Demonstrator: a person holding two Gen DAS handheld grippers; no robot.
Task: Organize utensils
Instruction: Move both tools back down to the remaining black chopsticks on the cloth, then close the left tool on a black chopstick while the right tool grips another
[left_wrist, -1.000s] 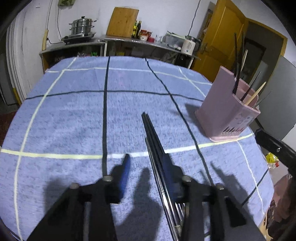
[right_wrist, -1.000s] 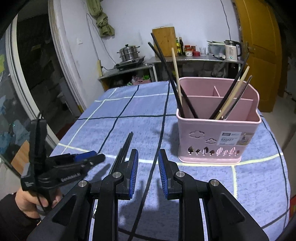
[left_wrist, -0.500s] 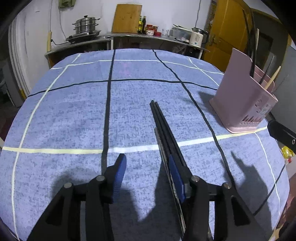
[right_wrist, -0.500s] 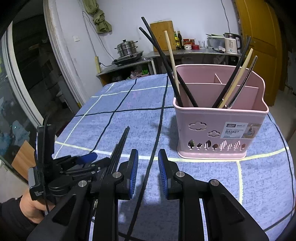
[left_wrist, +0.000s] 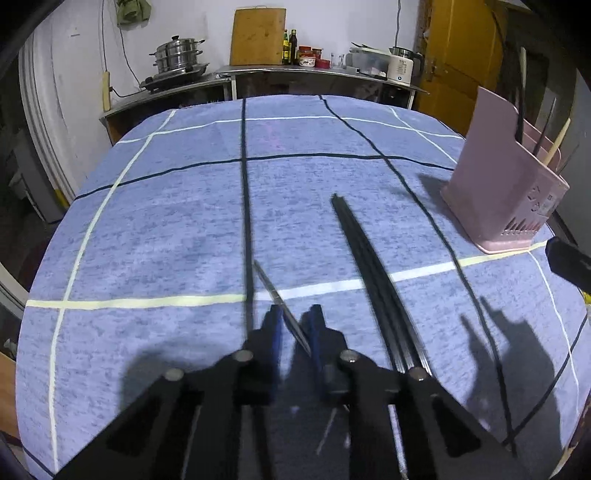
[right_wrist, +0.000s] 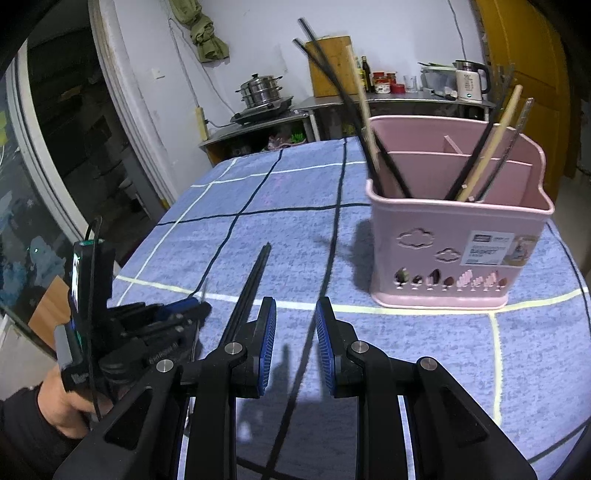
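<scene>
Left wrist view, catalogue of contents.

Item: left gripper (left_wrist: 295, 326), black frame with blue pads, low centre of frame. Its jaws have just been closing and now stand narrow, pinched on a thin metal chopstick (left_wrist: 280, 302) whose tip slants up and to the left beyond the pads.

Item: black chopsticks (left_wrist: 365, 266), a bundle lying flat on the worktop, just right of the left gripper, running from the near edge toward the far middle.

Item: worktop (left_wrist: 166, 229), covered in a blue cloth with black and pale grid lines.

Item: pink utensil basket (left_wrist: 506, 199), standing upright at the far right of the cloth, well apart from the bundle. Several chopsticks, dark and pale, lean inside it.

Right wrist view, catalogue of contents.

Item: right gripper (right_wrist: 295, 332), near centre, over the cloth. Jaws stand partly apart with nothing between the pads.

Item: the left gripper (right_wrist: 192, 306) appears at near left, gripped by a person's hand (right_wrist: 62, 406) in a dark sleeve. The black bundle (right_wrist: 251, 288) lies between the two grippers.

Item: the basket (right_wrist: 458, 240), at right, divided into compartments; chopsticks lean in the front section at both its left and right ends.

Item: far counter with a steel steamer pot (right_wrist: 260, 88), a wooden board (right_wrist: 328, 66) and a white kettle (right_wrist: 469, 85).
</scene>
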